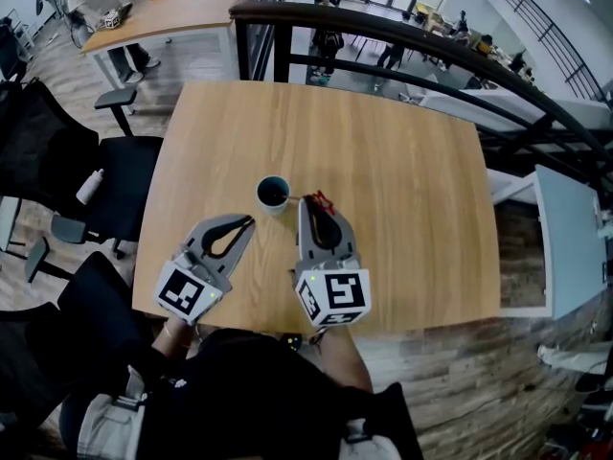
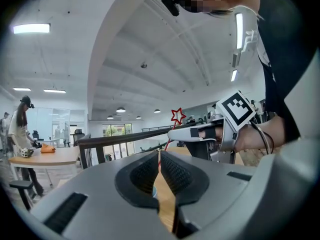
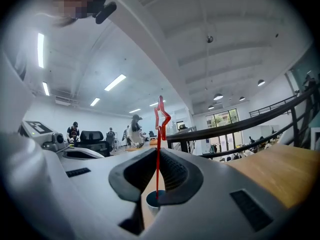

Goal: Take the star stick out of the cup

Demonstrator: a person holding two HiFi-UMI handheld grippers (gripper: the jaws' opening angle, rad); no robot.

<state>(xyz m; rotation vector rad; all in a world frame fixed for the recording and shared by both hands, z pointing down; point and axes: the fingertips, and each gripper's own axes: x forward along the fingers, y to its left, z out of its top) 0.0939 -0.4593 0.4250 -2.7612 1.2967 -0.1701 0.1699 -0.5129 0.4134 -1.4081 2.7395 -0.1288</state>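
Note:
A small white cup [image 1: 273, 194] with a dark inside stands near the middle of the wooden table [image 1: 402, 190]. My right gripper [image 1: 308, 200] sits just right of the cup, shut on the thin red star stick [image 3: 157, 164]. The outlined star [image 3: 161, 117] rises above the jaws, and the stick's lower end hangs over the cup's [image 3: 153, 201] mouth. My left gripper [image 1: 250, 221] rests in front of the cup, a little to its left, shut with nothing in it. From the left gripper view the star [image 2: 178, 115] shows above the right gripper [image 2: 200, 132].
Black office chairs [image 1: 115, 175] stand along the table's left side. A dark railing [image 1: 402, 41] runs behind the table's far edge. Another table [image 1: 172, 3] with an orange item stands at the far left. People are in the background.

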